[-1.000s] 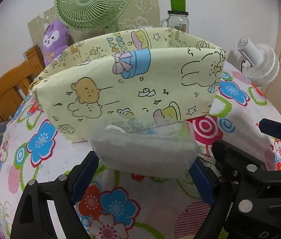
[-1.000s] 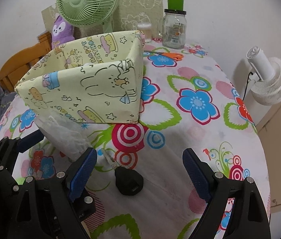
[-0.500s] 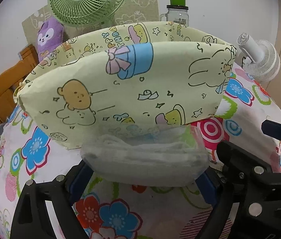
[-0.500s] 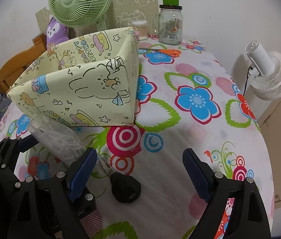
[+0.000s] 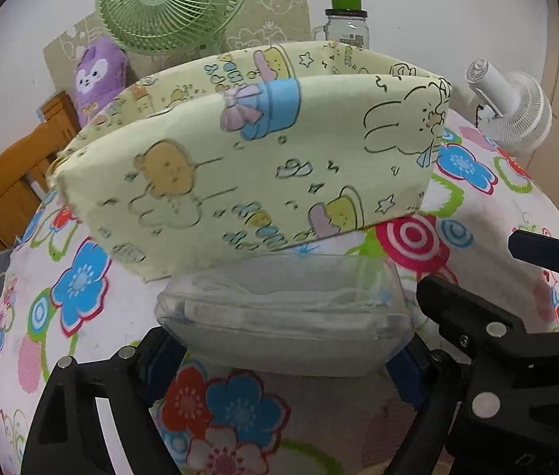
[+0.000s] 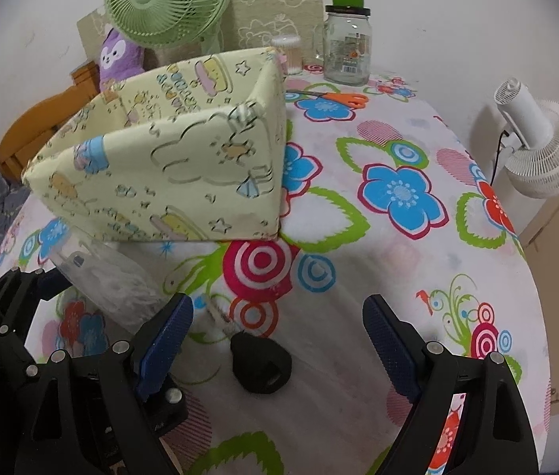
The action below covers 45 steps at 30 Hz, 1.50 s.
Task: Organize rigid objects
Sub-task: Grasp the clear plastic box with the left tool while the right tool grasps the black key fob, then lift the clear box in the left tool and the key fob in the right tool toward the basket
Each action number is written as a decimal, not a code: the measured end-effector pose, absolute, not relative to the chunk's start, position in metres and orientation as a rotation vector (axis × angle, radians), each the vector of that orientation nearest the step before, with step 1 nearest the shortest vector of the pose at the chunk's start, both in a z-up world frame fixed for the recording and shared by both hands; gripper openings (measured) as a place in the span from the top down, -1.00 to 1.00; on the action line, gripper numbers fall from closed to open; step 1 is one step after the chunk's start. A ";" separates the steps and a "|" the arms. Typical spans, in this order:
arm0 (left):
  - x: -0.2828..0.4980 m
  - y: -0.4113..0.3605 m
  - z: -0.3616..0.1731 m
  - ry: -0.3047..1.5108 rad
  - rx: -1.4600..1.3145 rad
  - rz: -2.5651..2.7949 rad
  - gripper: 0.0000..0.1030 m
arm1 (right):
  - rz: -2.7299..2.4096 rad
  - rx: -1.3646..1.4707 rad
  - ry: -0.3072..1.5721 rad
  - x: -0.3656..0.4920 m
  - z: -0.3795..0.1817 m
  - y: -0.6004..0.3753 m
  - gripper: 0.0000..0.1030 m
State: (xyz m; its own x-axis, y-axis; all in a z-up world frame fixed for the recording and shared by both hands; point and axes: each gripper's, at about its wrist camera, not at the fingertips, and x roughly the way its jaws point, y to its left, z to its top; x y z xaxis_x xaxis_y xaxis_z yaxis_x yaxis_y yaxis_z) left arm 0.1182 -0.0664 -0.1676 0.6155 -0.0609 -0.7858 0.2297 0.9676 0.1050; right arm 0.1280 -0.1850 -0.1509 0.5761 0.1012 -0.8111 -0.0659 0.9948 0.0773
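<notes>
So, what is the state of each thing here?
Left gripper: closing on the clear box.
Clear box: lid shut, held off the table.
Fabric bin: upright, open top.
Right gripper: closing, nothing between its fingers.
Jar: lid on.
Scissors: lying flat.

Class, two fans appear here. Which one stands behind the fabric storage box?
The green fan, rising behind the fabric storage box; the white fan stands off the table's right edge.
</notes>
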 end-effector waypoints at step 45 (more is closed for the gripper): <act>0.080 -0.067 -0.157 0.863 0.236 -0.138 -0.73 | 0.027 -0.038 0.951 0.098 -0.150 -0.173 0.33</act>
State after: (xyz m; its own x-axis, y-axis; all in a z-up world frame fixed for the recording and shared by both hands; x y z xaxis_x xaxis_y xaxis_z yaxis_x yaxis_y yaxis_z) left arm 0.0802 -0.0665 -0.1570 0.6434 -0.0245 -0.7651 0.2150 0.9650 0.1499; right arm 0.0977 -0.1725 -0.1495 0.5808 0.0060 -0.8140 -0.0396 0.9990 -0.0209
